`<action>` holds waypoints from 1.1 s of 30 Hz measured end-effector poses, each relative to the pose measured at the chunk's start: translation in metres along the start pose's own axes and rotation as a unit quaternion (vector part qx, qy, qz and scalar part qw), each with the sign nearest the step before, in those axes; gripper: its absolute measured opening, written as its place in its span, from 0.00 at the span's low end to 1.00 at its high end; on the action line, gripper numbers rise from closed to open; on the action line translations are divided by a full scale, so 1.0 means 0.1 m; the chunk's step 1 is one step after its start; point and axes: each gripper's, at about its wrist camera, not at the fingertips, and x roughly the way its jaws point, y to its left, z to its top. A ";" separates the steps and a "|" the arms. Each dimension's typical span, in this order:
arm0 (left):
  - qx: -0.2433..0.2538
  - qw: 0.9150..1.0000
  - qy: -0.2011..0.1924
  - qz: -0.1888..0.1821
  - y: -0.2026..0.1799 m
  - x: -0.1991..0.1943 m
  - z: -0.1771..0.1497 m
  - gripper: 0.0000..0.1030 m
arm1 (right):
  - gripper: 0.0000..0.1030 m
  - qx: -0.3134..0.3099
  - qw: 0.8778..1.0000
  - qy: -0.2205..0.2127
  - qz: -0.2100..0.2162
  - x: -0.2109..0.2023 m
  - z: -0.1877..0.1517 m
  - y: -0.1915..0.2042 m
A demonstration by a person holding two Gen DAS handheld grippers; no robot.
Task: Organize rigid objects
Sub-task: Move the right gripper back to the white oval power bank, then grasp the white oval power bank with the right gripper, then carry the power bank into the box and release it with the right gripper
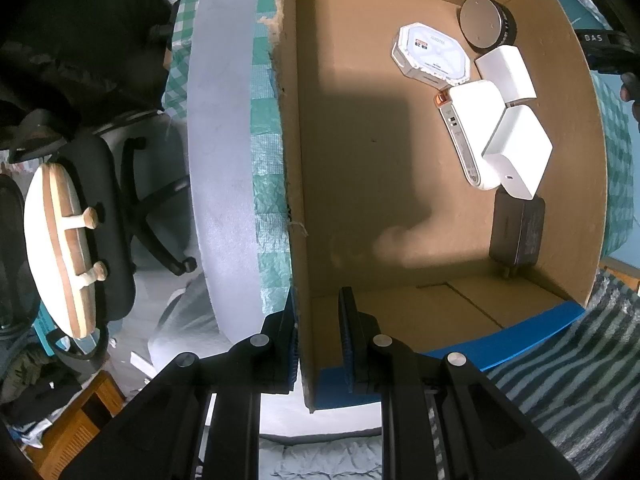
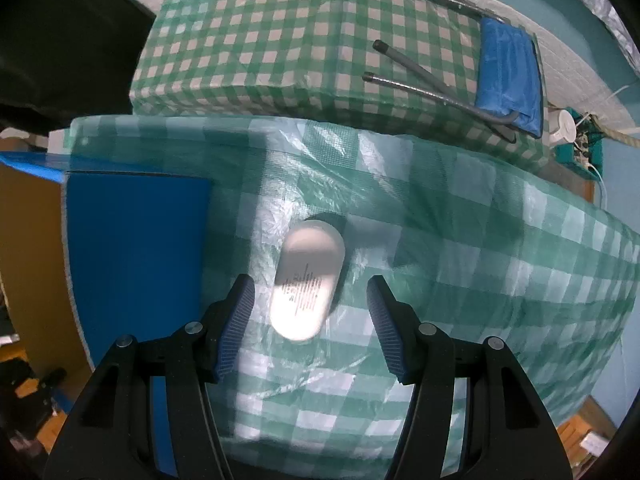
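From where I stand the cardboard box (image 1: 360, 184) is the thing to steer by, so I will place everything against it.

Nearest on its one side, the left gripper (image 1: 318, 336) straddles the box's near wall. Its jaws are drawn close with the cardboard edge between them, pinching the wall, and I take that as steadying the box.

Just outside the box's blue-taped flank, on the green checked tablecloth (image 2: 480, 264), the right gripper (image 2: 310, 322) points down over a white oval device (image 2: 308, 280) lying flat on the cloth. Its jaws stand spread, one pad on each side of the oval's near end and both apart from it; nothing is gripped.

Deeper inside the box, along its far side wall, lie the pieces already stowed: a dark adapter (image 1: 518, 234), then a white charger (image 1: 518, 152) overlapping a white power bank (image 1: 472, 128), another white block (image 1: 506, 72), an octagonal white case (image 1: 432, 56) and, farthest, a round dark speaker (image 1: 486, 24).

The step in hand, I judge, is picking up the oval device, the one piece outside the box. Next the right jaws need to settle lower around its narrow width, close squarely, lift, and carry it over the wall to the box's bare floor.
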 end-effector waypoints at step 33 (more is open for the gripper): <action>0.010 1.000 0.002 0.004 -0.02 0.00 0.09 0.17 | 0.35 -0.057 0.998 -0.007 -0.016 -0.03 -0.33 0.01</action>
